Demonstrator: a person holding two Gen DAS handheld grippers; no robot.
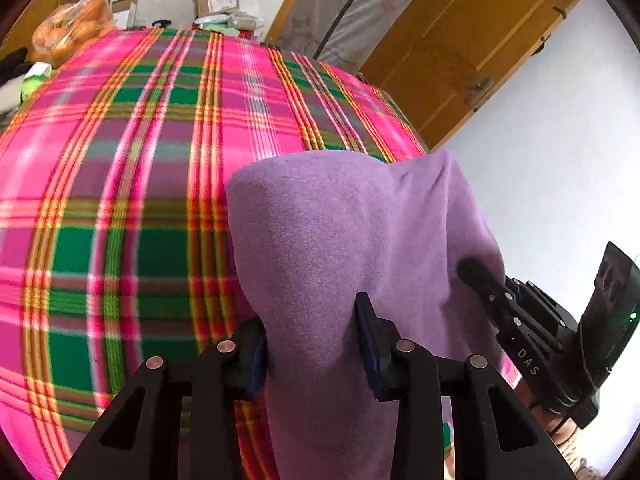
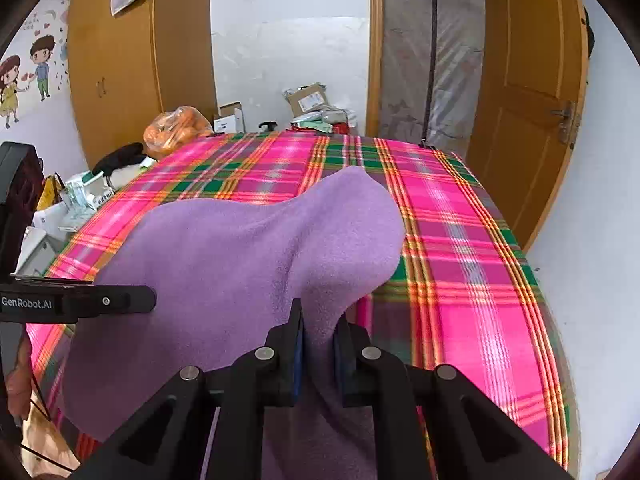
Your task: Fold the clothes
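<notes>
**One purple cloth, two grippers, both gripping it**

One purple cloth fills the lower centre of both views, lifted above a bed covered by one pink-and-green plaid blanket. Two grippers hold it.

In the left wrist view, the left gripper sits at the bottom centre; its two jaws stand fairly wide, with a thick bunch of cloth pinched between the blue pads. At the lower right of that frame the right gripper presses its dark finger into the cloth's edge.

In the right wrist view, the right gripper at the bottom centre has its two jaws drawn close on a narrow fold of cloth, which billows up and to the left over the blanket. The left gripper enters from the left edge, its tip touching the cloth.

Beyond the bed, upper left in both views, lies one orange bag. Two cardboard boxes sit at the upper centre. One wooden door stands at the upper right, one wardrobe at the upper left.
</notes>
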